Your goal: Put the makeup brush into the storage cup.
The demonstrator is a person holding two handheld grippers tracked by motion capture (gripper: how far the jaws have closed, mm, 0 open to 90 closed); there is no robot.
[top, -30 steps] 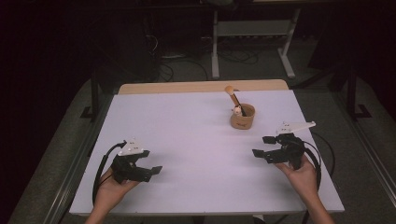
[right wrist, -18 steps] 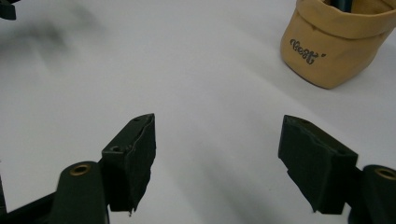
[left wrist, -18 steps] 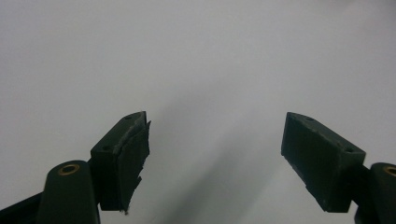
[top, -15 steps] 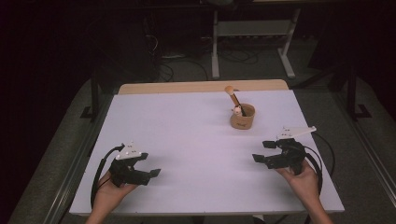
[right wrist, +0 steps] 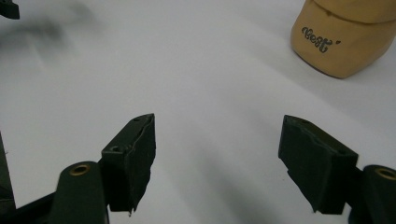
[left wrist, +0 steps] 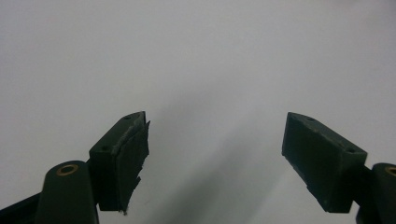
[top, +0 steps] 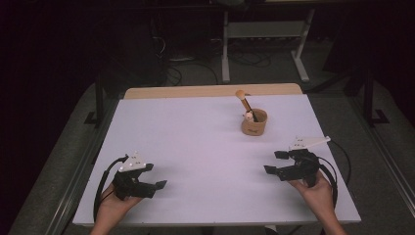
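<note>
A tan cup (top: 254,124) with dark lettering stands on the white table (top: 205,132), right of centre toward the back. A wooden-handled stick (top: 243,101) leans out of it, with a small white piece at the rim. My left gripper (top: 155,188) rests low at the near left, held by a hand. Its jaws stand open over bare table (left wrist: 215,135). My right gripper (top: 274,162) sits at the near right, in front of the cup, also open with nothing between its fingers (right wrist: 217,140). In the right gripper view the cup (right wrist: 343,39) is at the upper right.
A wooden strip (top: 210,91) edges the table's far side. Beyond it a dark floor holds cables and a grey metal stand (top: 264,29). A black cable loops from each gripper near the table's front corners. The left gripper's tip (right wrist: 8,9) appears far off in the right gripper view.
Both hands have drifted very slightly toward the near edge of the table. The jaws of both grippers stand as wide as before.
</note>
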